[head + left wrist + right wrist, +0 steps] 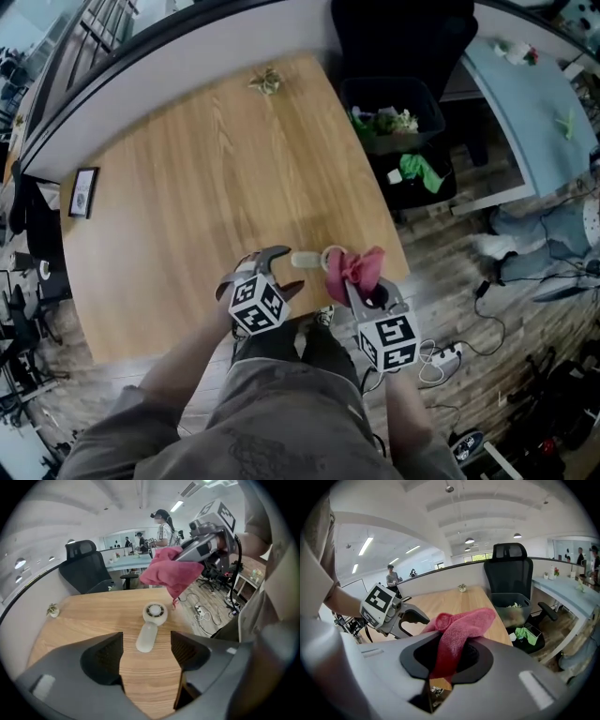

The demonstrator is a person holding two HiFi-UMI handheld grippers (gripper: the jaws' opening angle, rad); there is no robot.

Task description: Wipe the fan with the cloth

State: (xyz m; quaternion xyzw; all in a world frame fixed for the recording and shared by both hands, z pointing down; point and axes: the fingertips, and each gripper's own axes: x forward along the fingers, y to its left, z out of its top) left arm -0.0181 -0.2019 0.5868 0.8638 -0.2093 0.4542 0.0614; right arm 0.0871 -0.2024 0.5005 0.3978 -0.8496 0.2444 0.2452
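Note:
A small white hand fan (pixel 151 623) lies flat on the wooden table (pixel 206 169) near its front edge, round head (pixel 332 257) toward the right, handle (pixel 305 260) toward the left. My left gripper (pixel 274 267) hovers open just over the handle, which shows between its jaws (pixel 146 656) with nothing gripped. My right gripper (pixel 359 286) is shut on a pink cloth (pixel 356 269), bunched and hanging from the jaws (pixel 452 653) beside the fan head. In the left gripper view the pink cloth (pixel 169 572) hangs above and to the right of the fan.
A tiny potted plant (pixel 265 82) sits at the table's far edge and a framed card (pixel 82 191) at its left. A black office chair (pixel 508 571) and a bin (pixel 391 114) with scraps stand off the right side. Cables (pixel 441 356) lie on the floor.

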